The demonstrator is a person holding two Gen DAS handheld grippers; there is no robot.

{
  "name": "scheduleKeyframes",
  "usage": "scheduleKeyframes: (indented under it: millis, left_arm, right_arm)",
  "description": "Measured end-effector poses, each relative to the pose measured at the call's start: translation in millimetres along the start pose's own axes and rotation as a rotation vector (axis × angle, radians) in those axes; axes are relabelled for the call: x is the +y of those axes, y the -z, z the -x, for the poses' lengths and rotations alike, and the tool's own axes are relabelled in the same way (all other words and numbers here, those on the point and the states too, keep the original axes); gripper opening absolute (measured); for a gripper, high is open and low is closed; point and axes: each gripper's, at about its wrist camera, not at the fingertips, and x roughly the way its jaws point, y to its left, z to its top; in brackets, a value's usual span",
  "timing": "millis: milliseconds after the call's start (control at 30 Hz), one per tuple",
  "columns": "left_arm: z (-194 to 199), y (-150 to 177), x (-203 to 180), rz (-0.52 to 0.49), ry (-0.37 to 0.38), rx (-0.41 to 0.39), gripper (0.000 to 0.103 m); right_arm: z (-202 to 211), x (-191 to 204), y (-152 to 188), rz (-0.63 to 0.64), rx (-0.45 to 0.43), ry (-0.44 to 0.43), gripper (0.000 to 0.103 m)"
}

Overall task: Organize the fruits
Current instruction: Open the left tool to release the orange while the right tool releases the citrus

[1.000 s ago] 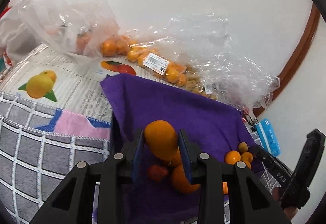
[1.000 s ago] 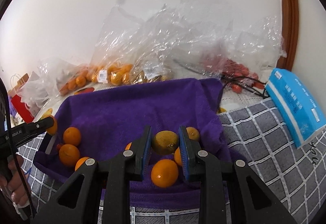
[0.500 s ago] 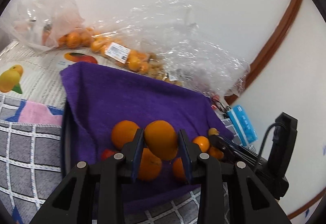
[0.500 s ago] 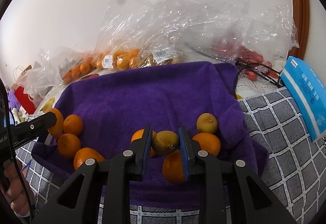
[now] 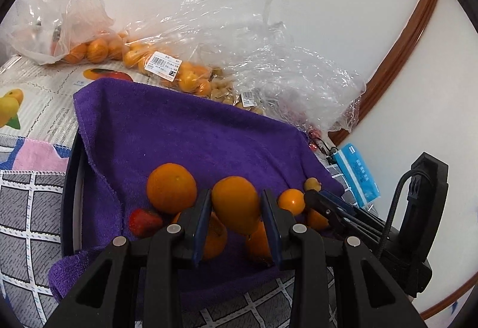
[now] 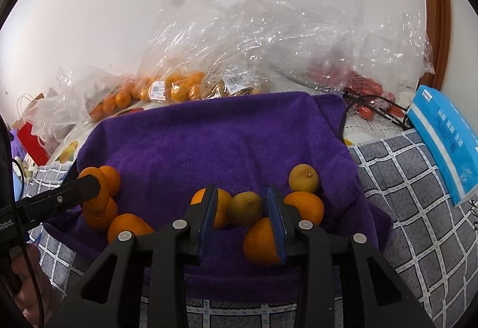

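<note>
Our left gripper (image 5: 236,208) clamps an orange (image 5: 236,202) for placement; our right gripper's (image 6: 240,208) jaws are opening, releasing a yellow-green citrus (image 6: 245,208) onto the purple towel (image 6: 209,142).

Black grippers (image 5: 236,208), blue-padded jaws, silver screws.

Behind everything there's a plain white wall (image 6: 119,14) with brown wood trim (image 5: 397,59) curving up the right side. A blue tissue pack (image 6: 445,148) sits on a grey grid-pattern cloth (image 6: 400,208), black cable (image 6: 373,107) nearby.
</note>
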Motion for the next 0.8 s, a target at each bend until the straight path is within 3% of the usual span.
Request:
scheduleKeyframes:
  millis: [167, 267, 600, 800]
  left_arm:
    - [-0.8, 1.5, -4.0, -0.028, -0.009, -0.006, 0.032]
    - [-1.6, 2.3, -5.1, -0.035, -0.014, -0.011, 0.032]
    - [-1.8, 2.6, -5.0, -0.032, -0.036, -0.023, 0.032]
    - [0.0, 3.5, -7.5, -0.055, -0.055, -0.048, 0.042]
  right_arm:
    - [2.4, -0.8, 2.3, -0.006, -0.011, 0.01, 0.037]
    - [2.7, -2.5, 2.3, -0.019, -0.013, 0.01, 0.045]
    - [4.1, -4.9, 3.5, -0.037, -0.029, 0.024, 0.049]
    - [3.5, -3.2, 4.1, -0.031, -0.029, 0.027, 0.05]
